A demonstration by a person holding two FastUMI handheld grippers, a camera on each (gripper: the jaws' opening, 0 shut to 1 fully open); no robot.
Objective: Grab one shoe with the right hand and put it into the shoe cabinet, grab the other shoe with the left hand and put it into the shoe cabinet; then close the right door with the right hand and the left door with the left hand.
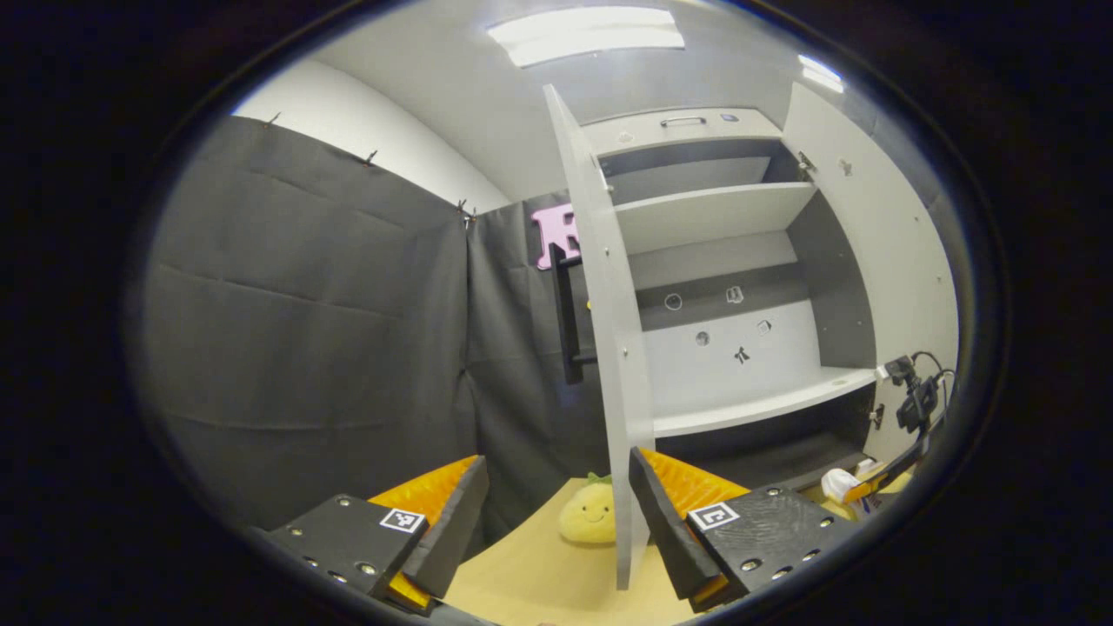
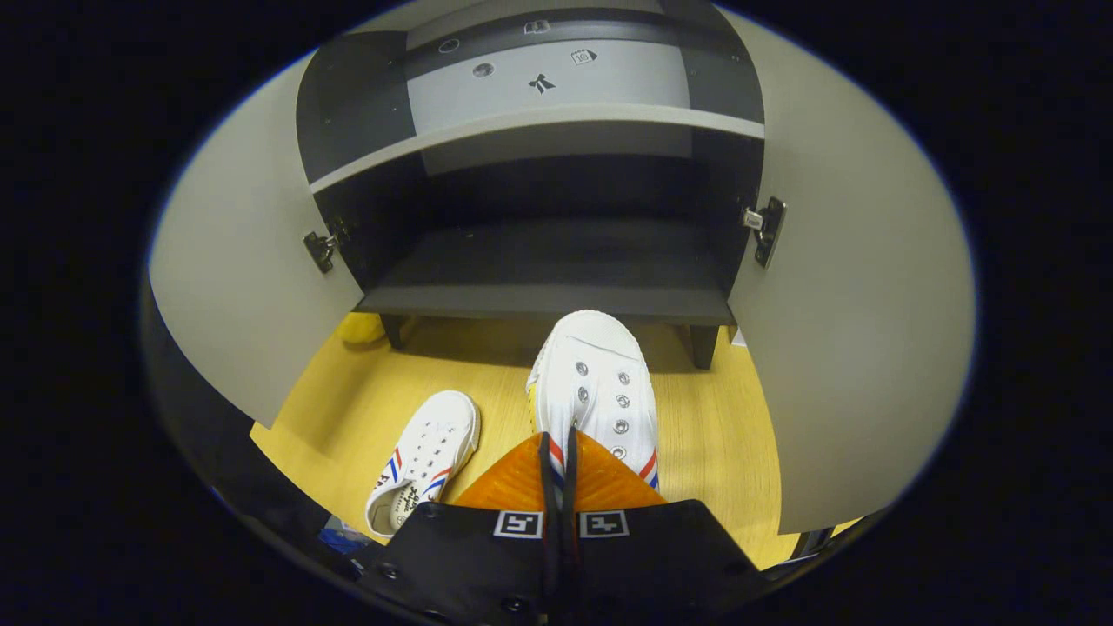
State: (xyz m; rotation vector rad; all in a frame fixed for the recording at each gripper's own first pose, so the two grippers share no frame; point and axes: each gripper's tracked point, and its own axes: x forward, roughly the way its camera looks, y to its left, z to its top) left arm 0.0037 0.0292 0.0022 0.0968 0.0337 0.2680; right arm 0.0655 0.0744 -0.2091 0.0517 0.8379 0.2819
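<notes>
My right gripper [image 2: 556, 452] is pressed nearly together on the heel rim of one white shoe [image 2: 600, 391], both fingers pinching it so that the shoe hangs toe-forward and points at the shoe cabinet [image 2: 556, 261]; I judge this hold is meant to let the toe enter the opening first. The shoe's toe cap lies just in front of the cabinet's bottom shelf [image 2: 548, 300], not yet over it. The other shoe [image 2: 426, 461] lies on the wooden floor [image 2: 713, 417] in front of the cabinet, to the left of the held shoe and apart from it, its opening turned toward me, which should suit a heel grasp. My left gripper [image 1: 556, 513] is spread wide and holds nothing; it is raised in front of the cabinet beside the edge of the left door [image 1: 613, 348], presumably waiting its turn. Both doors stand open, the right door [image 2: 852, 330] swung well clear, so the approach is unobstructed. Contents: the bottom compartment appears dark and bare, though its rear is in shadow and I cannot confirm it; the middle shelf [image 1: 765, 400] and upper shelf [image 1: 713, 213] carry nothing I can see. A yellow plush toy [image 1: 589, 513] sits on the floor just beside the left door's lower edge; it may obstruct that door on closing.
</notes>
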